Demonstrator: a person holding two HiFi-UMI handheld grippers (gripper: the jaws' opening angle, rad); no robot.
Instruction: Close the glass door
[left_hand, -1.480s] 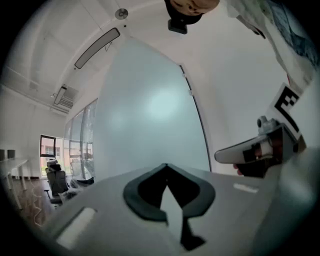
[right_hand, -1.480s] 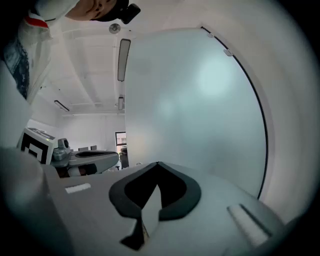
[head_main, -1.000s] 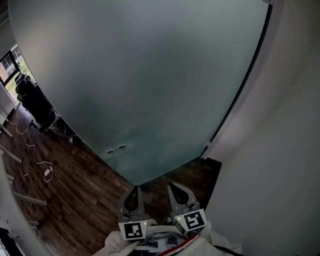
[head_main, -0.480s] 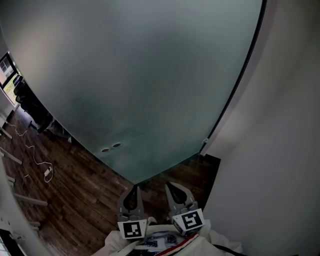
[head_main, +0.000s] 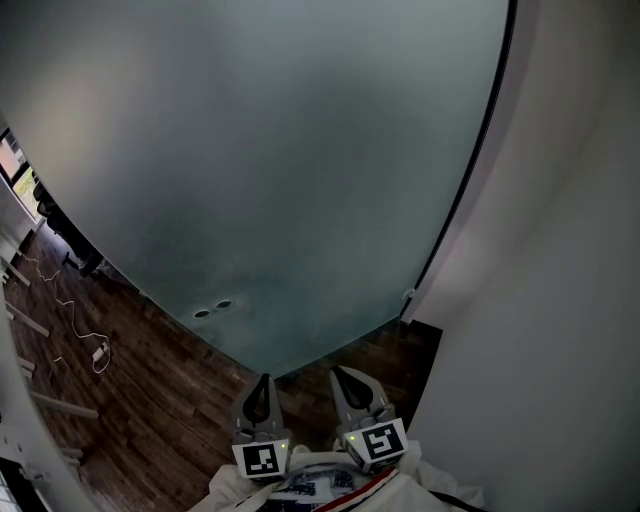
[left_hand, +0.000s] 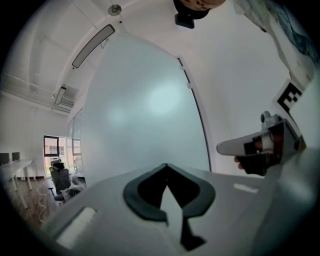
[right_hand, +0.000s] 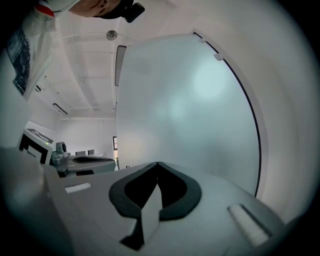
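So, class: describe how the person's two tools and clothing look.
The left tool and right tool are grey, tapering to points, with dark insets. Each bears a white cube with black squares and a green light. Clothing: white with blue print, red trim.

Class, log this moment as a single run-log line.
glass door: ajar, room visible at left | left gripper: shut, empty | right gripper: shut, empty | both near door

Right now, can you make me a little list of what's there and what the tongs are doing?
door: frosted glass door, fills the view ahead
left tongs: shut, empty, pointing at the door
right tongs: shut, empty, beside the left
wall: white, right of the door
floor: dark wood
past the door's left edge: office chair
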